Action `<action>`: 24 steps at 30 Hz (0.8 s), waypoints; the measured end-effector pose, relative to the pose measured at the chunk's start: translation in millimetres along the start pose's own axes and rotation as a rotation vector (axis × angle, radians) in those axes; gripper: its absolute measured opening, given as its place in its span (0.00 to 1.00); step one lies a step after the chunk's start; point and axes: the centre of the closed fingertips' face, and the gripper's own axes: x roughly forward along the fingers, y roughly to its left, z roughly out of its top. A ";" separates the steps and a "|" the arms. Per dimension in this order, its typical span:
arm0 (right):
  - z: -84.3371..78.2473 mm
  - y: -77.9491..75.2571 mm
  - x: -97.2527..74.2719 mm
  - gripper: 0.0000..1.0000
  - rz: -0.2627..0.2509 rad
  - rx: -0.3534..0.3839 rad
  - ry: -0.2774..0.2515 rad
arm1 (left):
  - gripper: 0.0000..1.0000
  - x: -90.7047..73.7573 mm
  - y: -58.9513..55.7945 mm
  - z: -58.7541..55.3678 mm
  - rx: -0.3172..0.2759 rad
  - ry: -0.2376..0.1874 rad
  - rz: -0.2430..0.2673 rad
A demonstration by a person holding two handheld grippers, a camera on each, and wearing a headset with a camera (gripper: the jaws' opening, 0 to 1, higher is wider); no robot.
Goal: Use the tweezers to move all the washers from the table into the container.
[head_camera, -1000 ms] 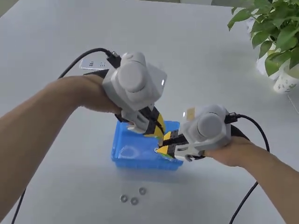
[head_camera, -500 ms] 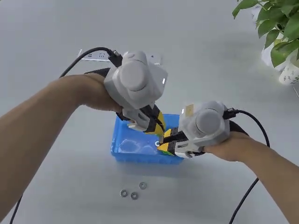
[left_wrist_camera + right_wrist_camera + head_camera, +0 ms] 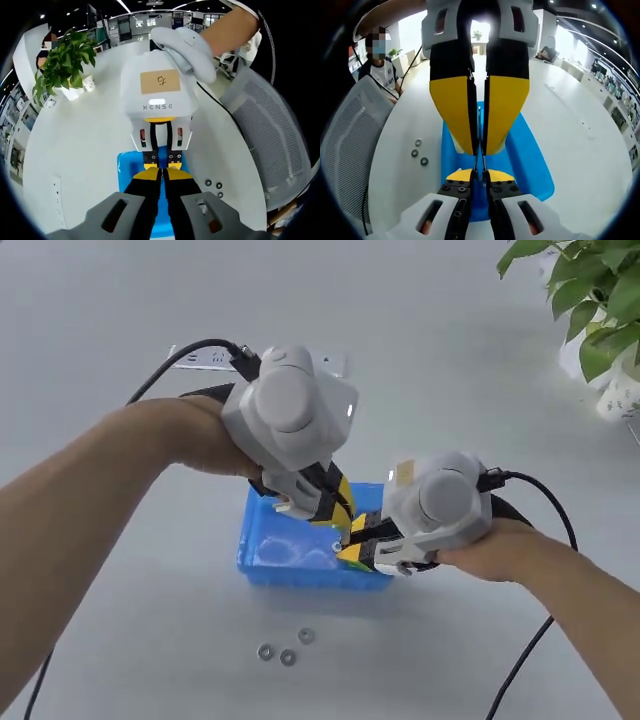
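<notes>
- your left gripper [image 3: 343, 523] and right gripper [image 3: 352, 550] meet tip to tip right over the blue container [image 3: 262, 562].
- both sets of jaws are squeezed narrow on the thin tweezers [image 3: 479, 131], which sit edge-on between the yellow pads.
- three washers [image 3: 288, 658] lie bunched together on the table [image 3: 450, 360], just beside the container's near wall and outside it.

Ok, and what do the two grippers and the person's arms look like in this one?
Both grippers have rounded pale grey housings, black jaws and yellow tips. The left gripper and the right gripper each trail a black cable. The right one carries a tan label with a handwritten mark above XENSE lettering. Both forearms are bare, with no sleeves.
</notes>
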 end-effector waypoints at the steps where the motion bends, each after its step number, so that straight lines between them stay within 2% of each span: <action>1: 0.6 -0.1 -0.7 0.11 -0.002 -0.001 -0.001 | 0.07 -1.0 -0.2 1.1 0.001 -0.001 0.002; 19: 26.4 5.9 -18.8 0.11 -0.037 -0.034 -0.031 | 0.06 -27.0 -9.5 15.9 0.021 0.004 0.032; 24: 34.6 9.5 -24.8 0.11 -0.044 -0.039 -0.042 | 0.06 -35.2 -13.4 22.6 0.018 -0.015 0.040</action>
